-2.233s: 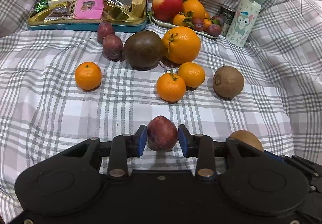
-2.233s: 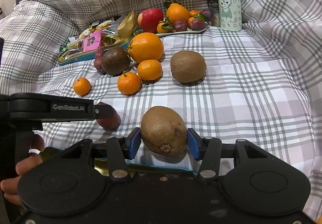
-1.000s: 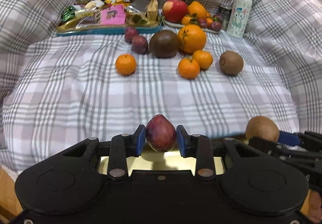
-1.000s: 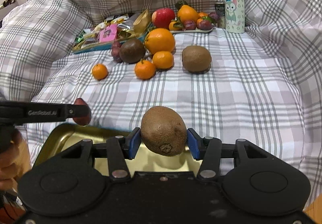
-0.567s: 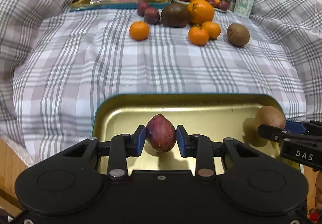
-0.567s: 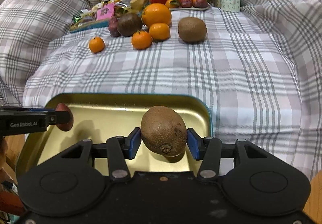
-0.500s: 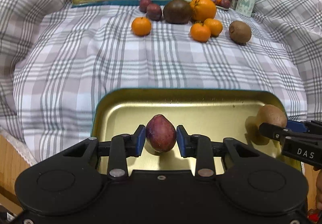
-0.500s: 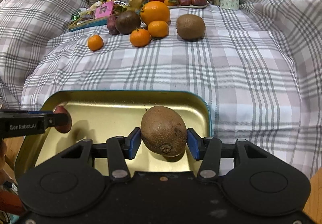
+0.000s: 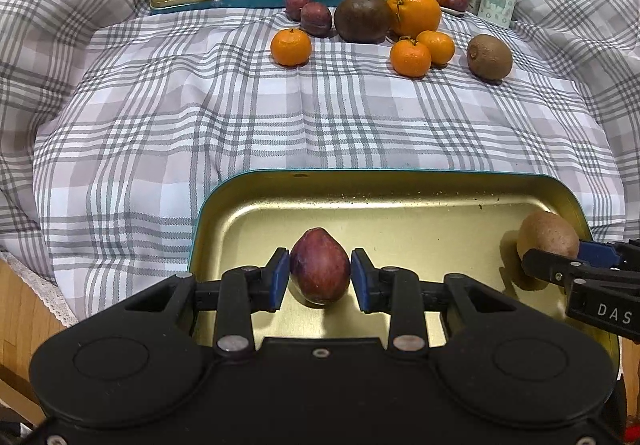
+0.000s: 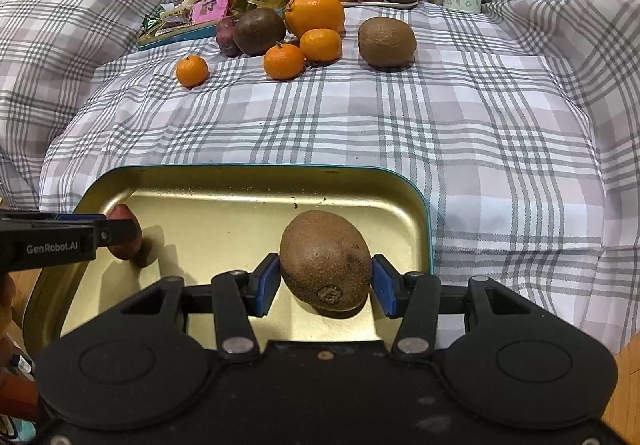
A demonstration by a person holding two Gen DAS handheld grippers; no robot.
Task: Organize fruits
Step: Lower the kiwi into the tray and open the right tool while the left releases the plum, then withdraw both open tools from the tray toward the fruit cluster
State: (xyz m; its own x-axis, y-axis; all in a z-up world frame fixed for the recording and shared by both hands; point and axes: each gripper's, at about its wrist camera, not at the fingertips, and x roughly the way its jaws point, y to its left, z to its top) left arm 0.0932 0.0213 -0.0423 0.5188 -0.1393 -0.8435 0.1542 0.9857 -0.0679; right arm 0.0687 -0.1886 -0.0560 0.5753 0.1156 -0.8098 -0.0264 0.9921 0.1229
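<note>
Here, the left gripper (image 9: pixel 320 277) clamps a dark red plum (image 9: pixel 319 265) between its blue pads, low in the frame's centre over the gold tray (image 9: pixel 400 181); the right gripper (image 10: pixel 325 287) clamps a brown kiwi (image 10: pixel 325 260) likewise, lower centre of its view, above the same tray's right half. The remaining fruit lies on the checked cloth (image 9: pixel 280 117) in the upper centre: three mandarins (image 9: pixel 291 47), a large orange (image 9: pixel 416 11) and a second kiwi (image 9: pixel 489 56).

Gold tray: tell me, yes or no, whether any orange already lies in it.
No: the gold tray holds only the plum and the kiwi; every orange sits on the checked cloth beyond.
</note>
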